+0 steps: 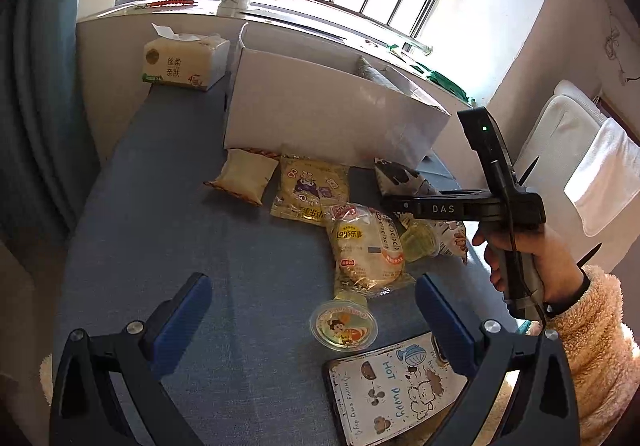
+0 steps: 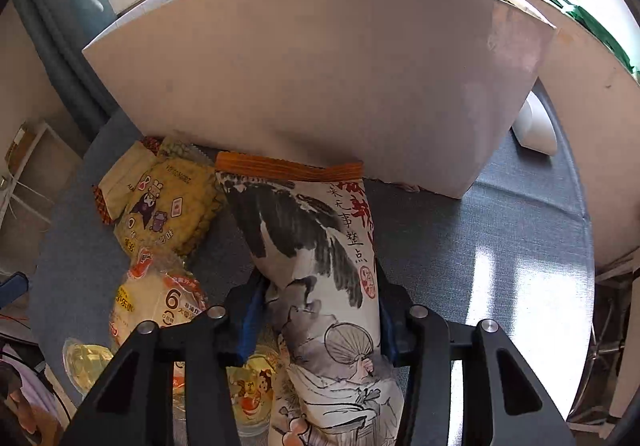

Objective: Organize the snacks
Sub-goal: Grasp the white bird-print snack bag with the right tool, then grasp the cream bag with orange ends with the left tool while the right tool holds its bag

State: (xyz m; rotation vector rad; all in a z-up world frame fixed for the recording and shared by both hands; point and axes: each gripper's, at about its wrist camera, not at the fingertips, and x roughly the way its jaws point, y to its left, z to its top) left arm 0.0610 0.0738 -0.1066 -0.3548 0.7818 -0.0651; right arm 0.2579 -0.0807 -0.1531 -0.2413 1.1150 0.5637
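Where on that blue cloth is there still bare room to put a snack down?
Bare cloth runs along the left, between the tissue pack and the left gripper, left of the pale pillow bag. More lies right of the ink-painting bag, by the white box. The middle is crowded: yellow packet, bread, jelly cup.

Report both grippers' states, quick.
Left gripper: open, holding nothing.
Right gripper: shut on the ink-painting snack bag.

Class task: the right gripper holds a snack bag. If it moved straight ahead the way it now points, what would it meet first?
Probably the white box. The right gripper, shut on the ink-painting snack bag, points at the box's near wall, and the bag's orange top edge already looks close to it; depth is uncertain.
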